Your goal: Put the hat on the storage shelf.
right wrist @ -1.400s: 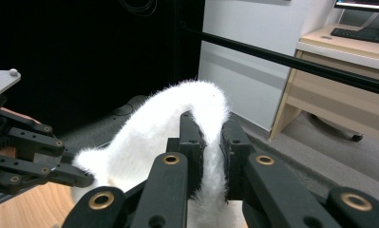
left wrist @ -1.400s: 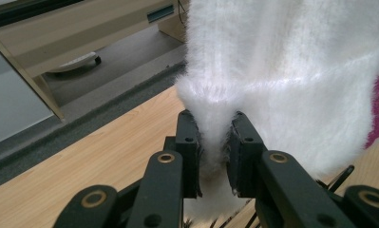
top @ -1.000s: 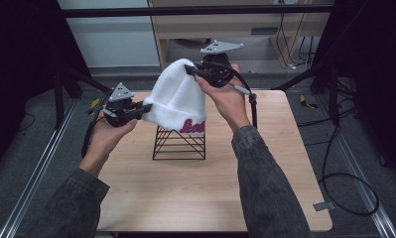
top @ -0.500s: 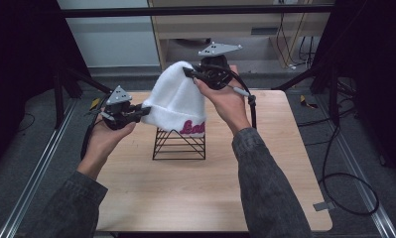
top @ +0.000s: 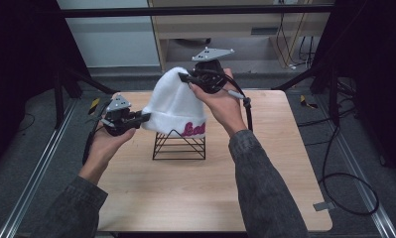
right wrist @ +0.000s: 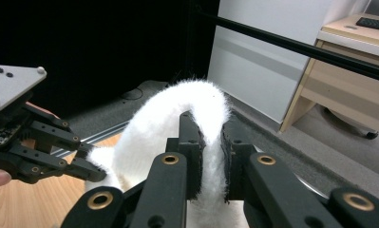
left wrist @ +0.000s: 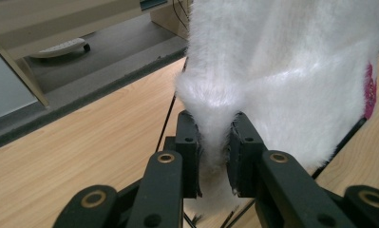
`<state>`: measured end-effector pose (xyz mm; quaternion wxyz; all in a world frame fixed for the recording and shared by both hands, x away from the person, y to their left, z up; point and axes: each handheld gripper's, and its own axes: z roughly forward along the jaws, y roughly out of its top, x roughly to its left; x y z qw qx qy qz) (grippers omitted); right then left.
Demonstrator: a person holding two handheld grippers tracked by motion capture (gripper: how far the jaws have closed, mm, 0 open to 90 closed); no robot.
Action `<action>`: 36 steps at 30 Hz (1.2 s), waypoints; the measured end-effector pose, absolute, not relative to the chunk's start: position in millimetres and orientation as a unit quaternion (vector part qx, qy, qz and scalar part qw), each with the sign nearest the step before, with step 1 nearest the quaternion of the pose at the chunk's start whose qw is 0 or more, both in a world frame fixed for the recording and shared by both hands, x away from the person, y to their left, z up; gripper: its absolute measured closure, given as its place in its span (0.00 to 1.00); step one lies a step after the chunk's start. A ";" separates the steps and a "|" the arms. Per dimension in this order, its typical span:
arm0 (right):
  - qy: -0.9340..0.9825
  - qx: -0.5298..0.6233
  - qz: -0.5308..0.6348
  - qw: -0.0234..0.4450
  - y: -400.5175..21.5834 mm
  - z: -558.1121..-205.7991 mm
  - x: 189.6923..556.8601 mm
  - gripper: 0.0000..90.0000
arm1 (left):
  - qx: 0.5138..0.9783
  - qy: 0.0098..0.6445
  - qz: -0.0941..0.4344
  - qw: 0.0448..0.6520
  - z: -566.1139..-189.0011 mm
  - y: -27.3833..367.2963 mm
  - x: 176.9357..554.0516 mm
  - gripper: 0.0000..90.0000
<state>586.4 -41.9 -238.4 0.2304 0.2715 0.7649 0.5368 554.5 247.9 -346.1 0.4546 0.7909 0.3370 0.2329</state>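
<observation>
A fluffy white beanie (top: 173,106) with pink lettering hangs stretched between both grippers above a black wire rack (top: 179,145). Its lower hem drapes over the rack's top. My left gripper (top: 145,118) is shut on the beanie's left edge, low and near the table. In the left gripper view the jaws pinch a fold of the white beanie (left wrist: 272,71), with my left gripper (left wrist: 214,142) closed tight on it. My right gripper (top: 181,78) is shut on the beanie's top, held higher. The right gripper view has my right gripper (right wrist: 211,142) clamped on the beanie's rim (right wrist: 154,123).
The wooden table (top: 210,198) has free room in front of and to the right of the rack. A black frame bar (top: 195,11) crosses the back. Cables (top: 344,173) lie on the floor at right. A desk (right wrist: 348,61) stands beyond the table.
My left gripper has sunk a little with the beanie's edge, so the beanie sits lower over the rack. The right gripper has stayed in place.
</observation>
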 end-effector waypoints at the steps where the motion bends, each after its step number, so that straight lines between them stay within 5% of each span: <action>1: 0.766 0.268 0.537 0.231 -41.7 -238.8 585.2 0.91 | 0.790 0.338 0.232 0.456 -347.4 248.8 553.0 0.85; 36: 0.808 0.256 0.490 0.206 -38.4 -274.5 569.8 0.90 | 0.804 0.334 0.220 0.441 -385.3 257.5 538.3 0.84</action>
